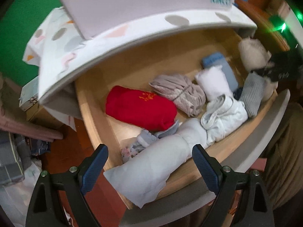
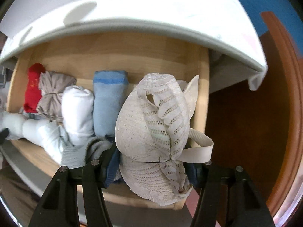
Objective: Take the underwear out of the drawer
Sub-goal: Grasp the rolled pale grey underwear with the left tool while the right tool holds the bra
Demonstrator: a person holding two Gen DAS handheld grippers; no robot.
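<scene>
The wooden drawer stands pulled out, full of rolled underwear: a red roll, a beige-grey one, a white one and a blue one. My left gripper hangs open over the drawer's near end, its blue pads on either side of a pale rolled garment without touching it. My right gripper is shut on a cream lace bra, lifted above the drawer's right end. The bra's strap loops out to the right. In the left wrist view the bra shows at far right.
The dresser top, under a patterned cloth, overhangs the drawer's back, with a white box on it. Red-brown floor lies left of the drawer, with piled cloth and boxes. A woven basket stands at right.
</scene>
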